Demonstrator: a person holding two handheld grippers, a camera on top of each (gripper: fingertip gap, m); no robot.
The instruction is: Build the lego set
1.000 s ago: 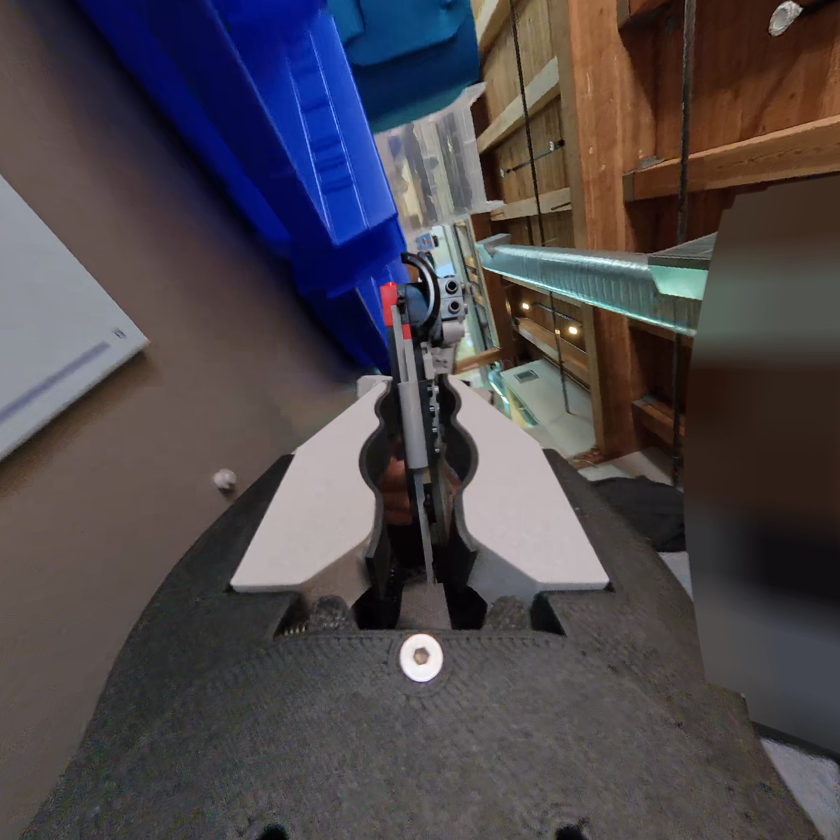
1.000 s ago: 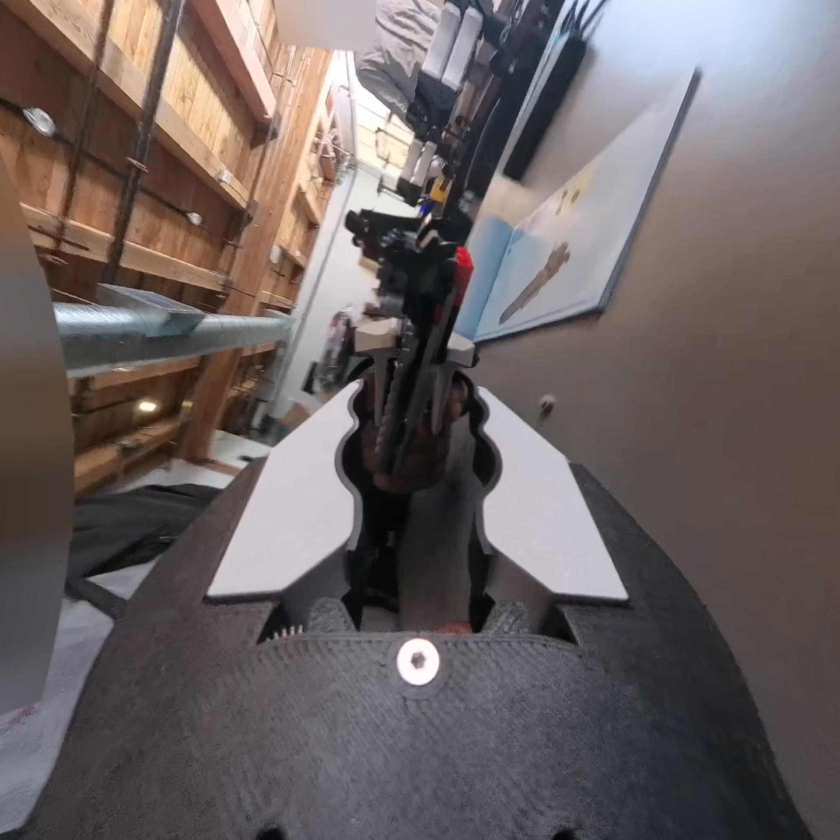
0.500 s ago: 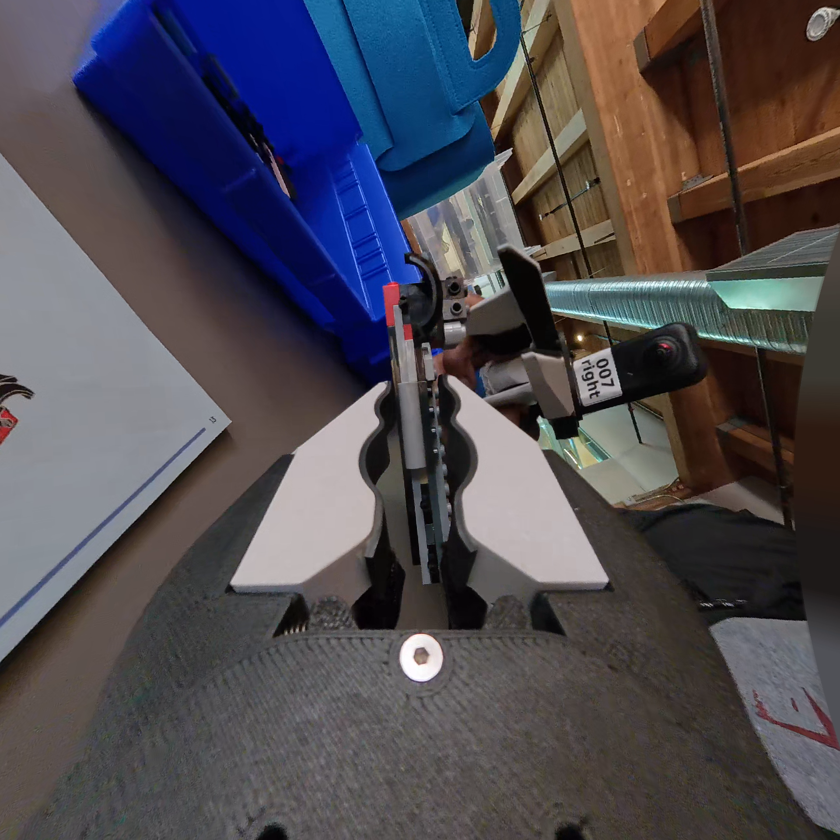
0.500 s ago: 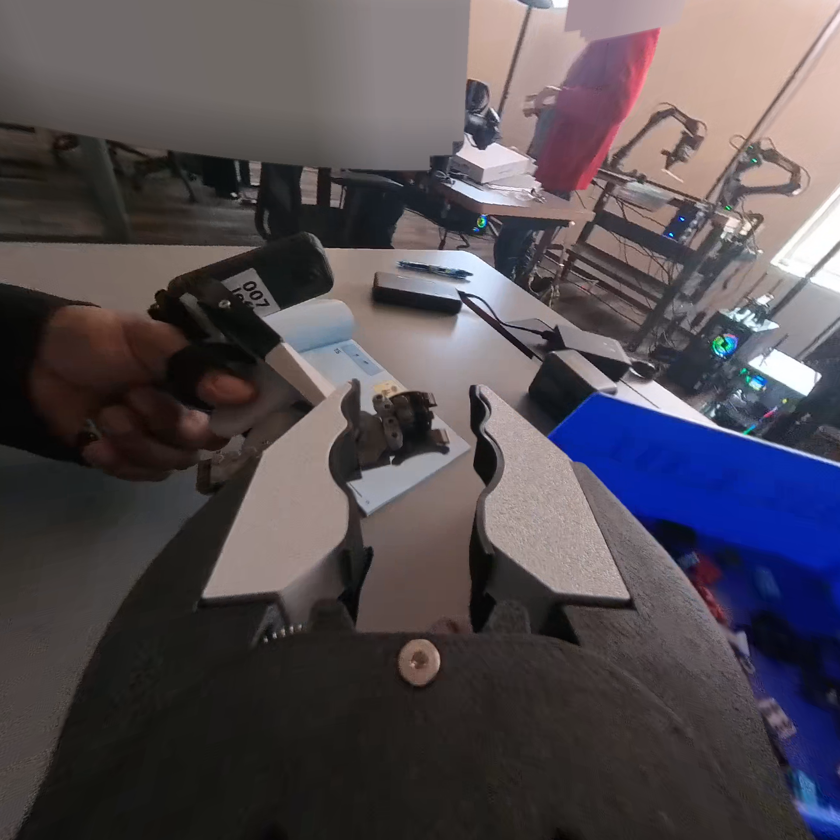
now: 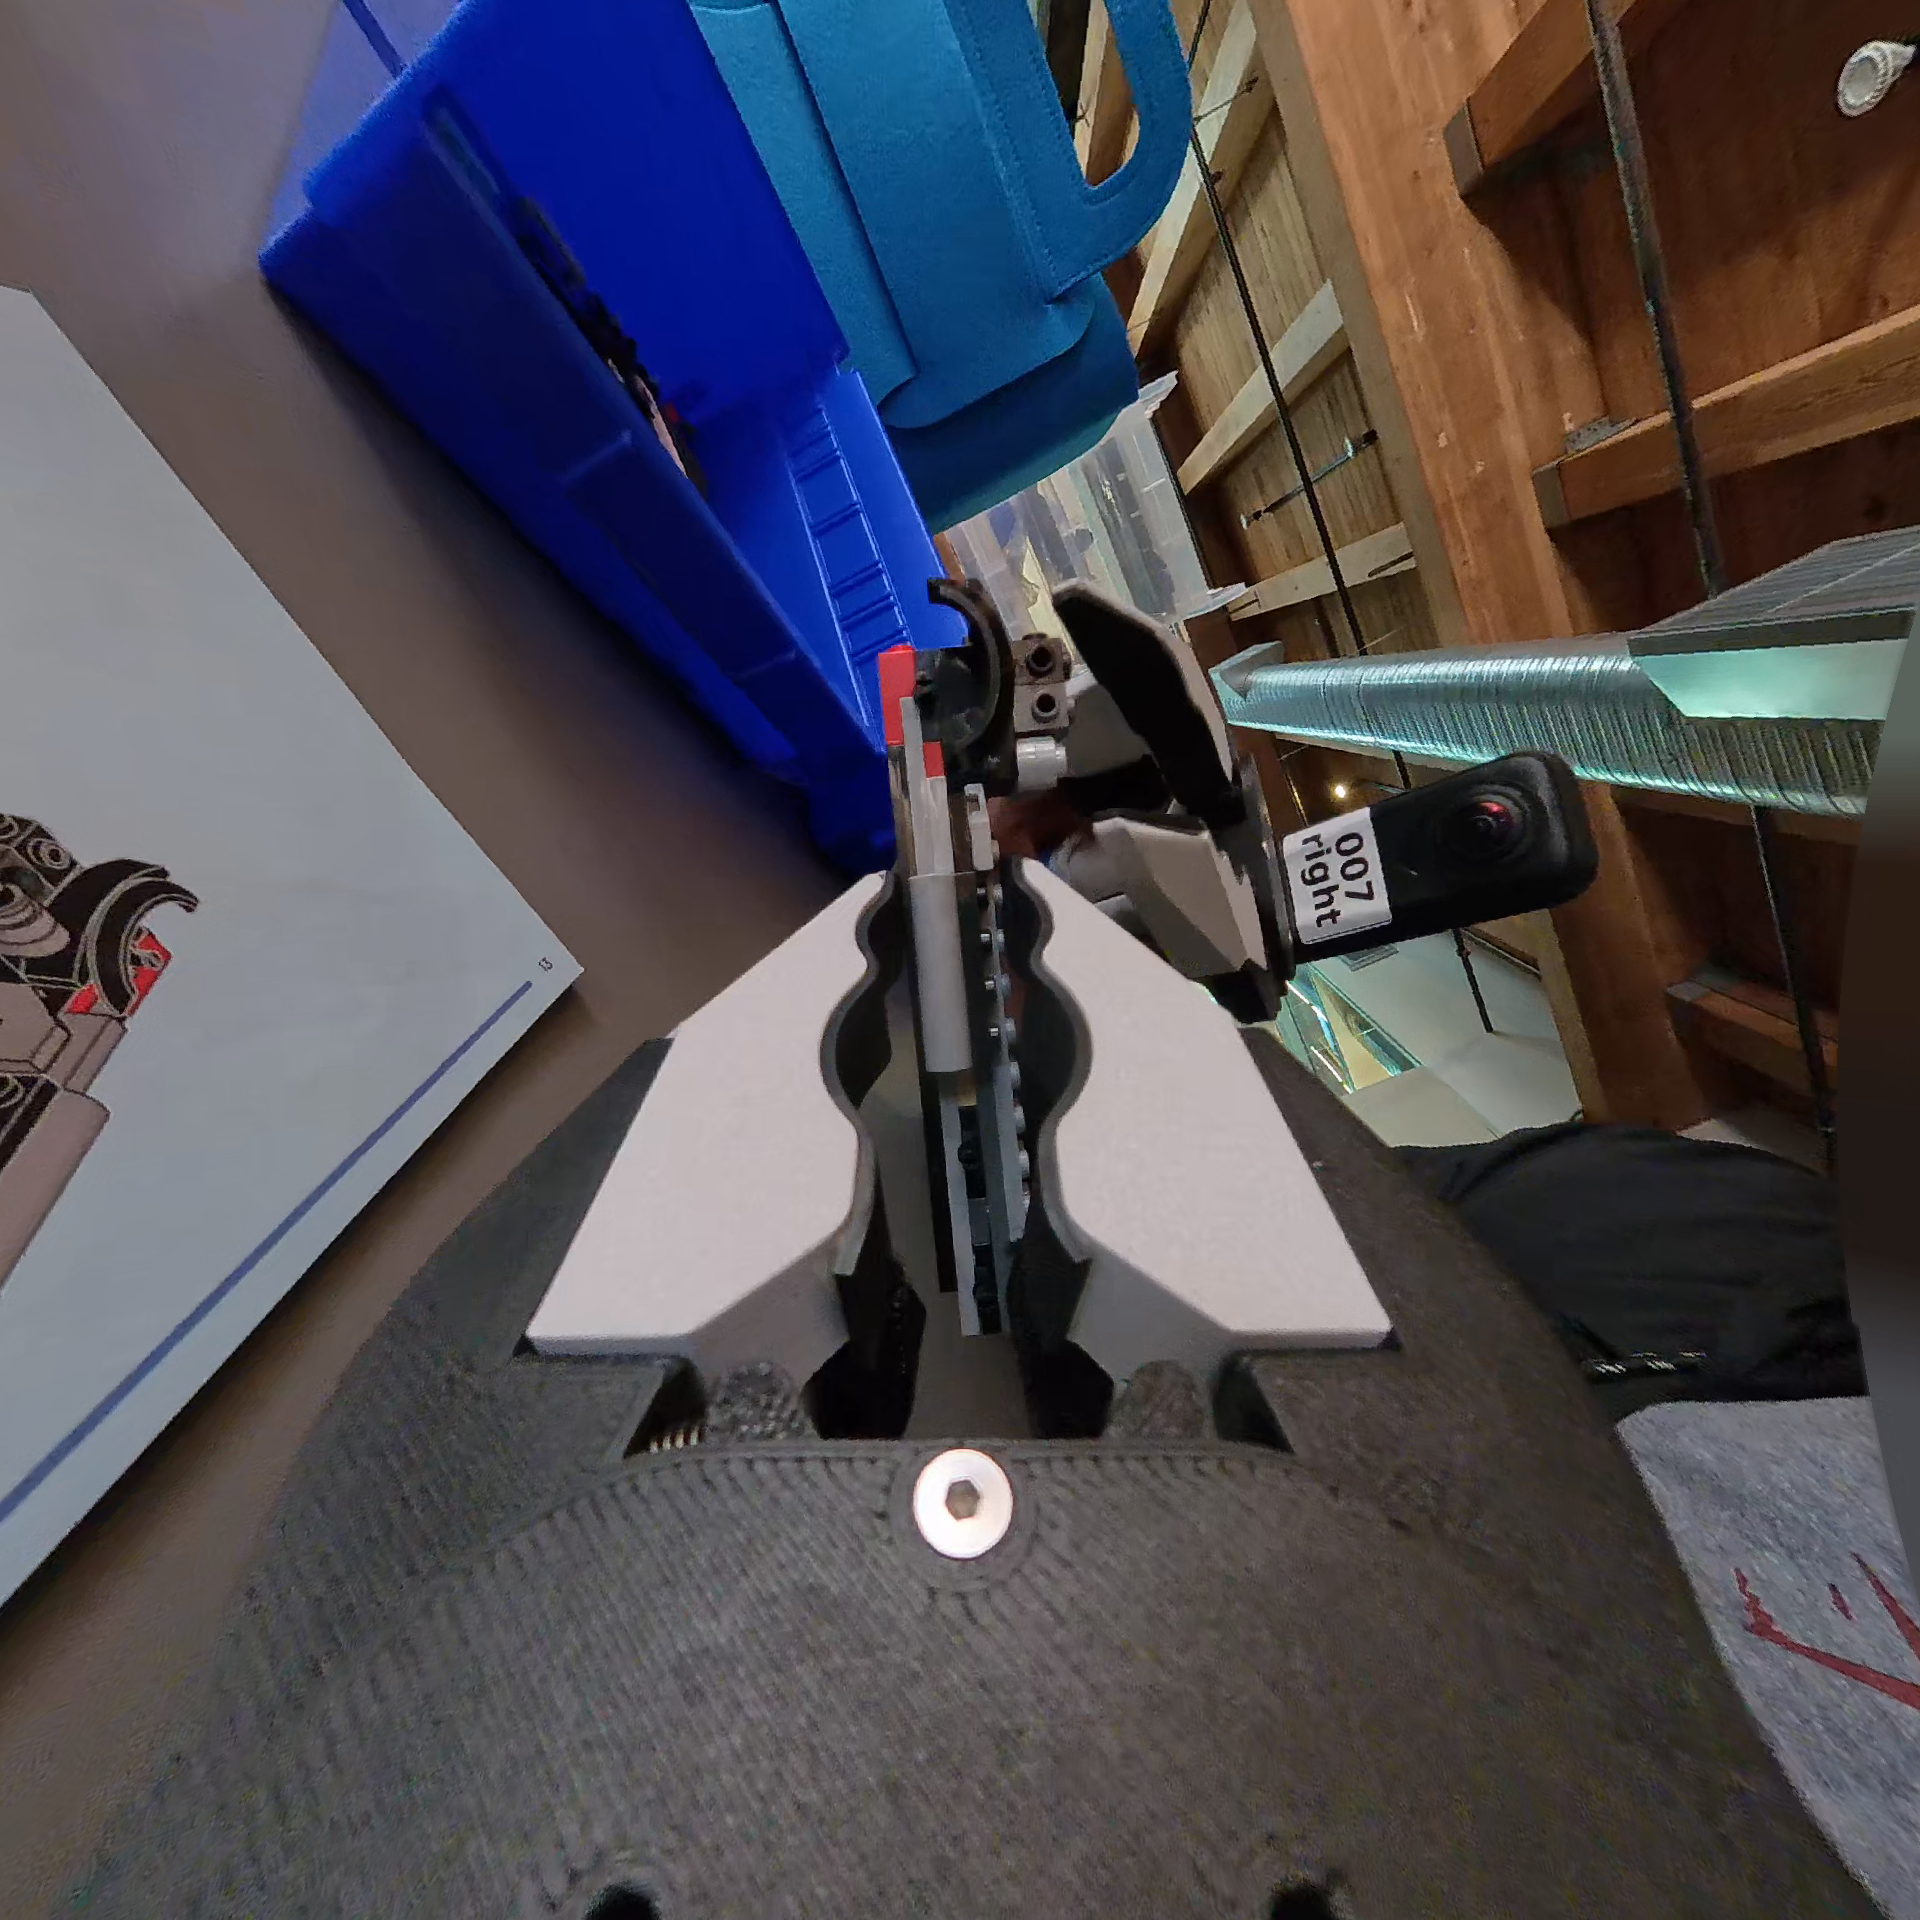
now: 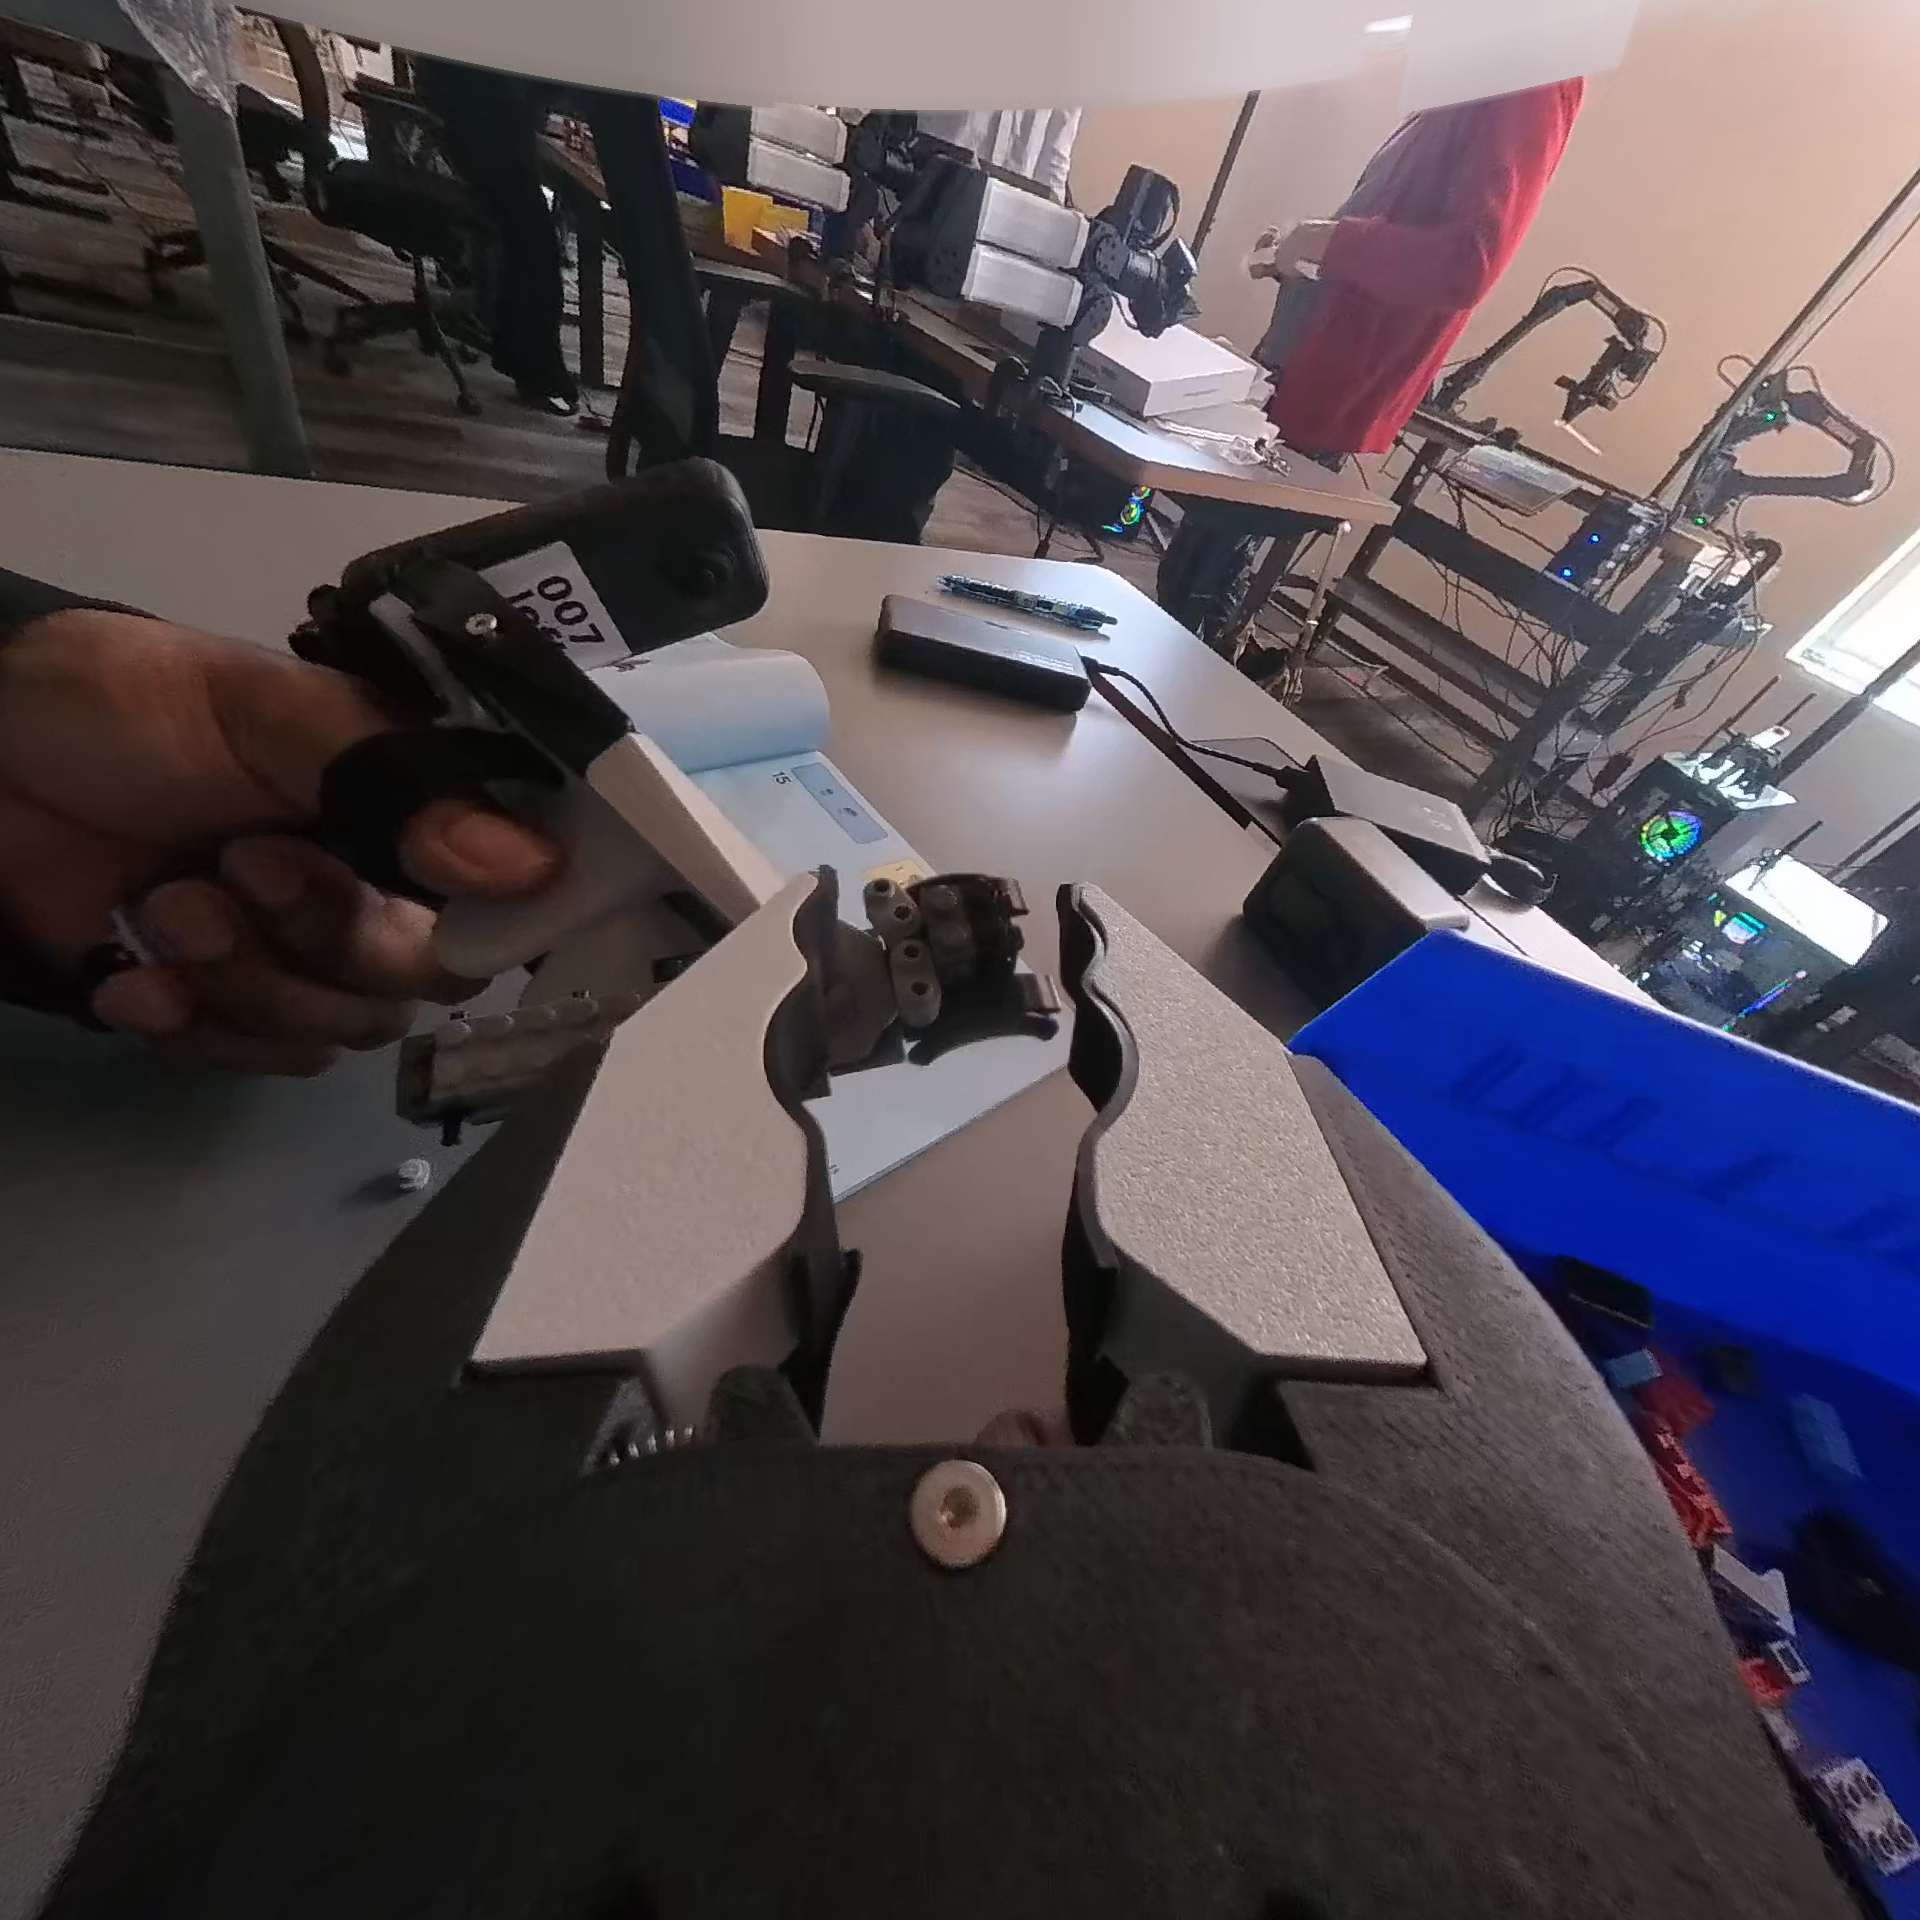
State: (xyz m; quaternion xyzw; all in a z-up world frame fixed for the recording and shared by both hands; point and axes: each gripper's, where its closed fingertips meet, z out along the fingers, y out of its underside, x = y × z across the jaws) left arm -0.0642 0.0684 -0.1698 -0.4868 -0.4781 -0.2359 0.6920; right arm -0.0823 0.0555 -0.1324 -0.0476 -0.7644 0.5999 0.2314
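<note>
My left gripper (image 5: 956,894) is shut on the lego model (image 5: 951,935), a thin grey, black and red build that stands edge-on between its fingers. In the right wrist view the model (image 6: 935,951) hangs above the open instruction booklet (image 6: 935,1101), held by the left gripper (image 6: 665,935) in a person's hand (image 6: 208,810). My right gripper (image 6: 945,904) is open and empty, its fingertips just short of the model's studded end. The right gripper also shows in the left wrist view (image 5: 1174,821), beside the model's top.
A blue bin (image 6: 1662,1195) of loose bricks stands at the right; it also shows in the left wrist view (image 5: 582,416). A small white piece (image 6: 412,1174) lies on the grey table (image 6: 1039,790). A power bank (image 6: 982,655) and a black box (image 6: 1340,883) lie farther back. My hands' fingertips stand some 4 cm from each other.
My right gripper has let go of the model, opened, drawn back and turned level. The left gripper has kept its hold and swung, bringing the booklet into its view.
</note>
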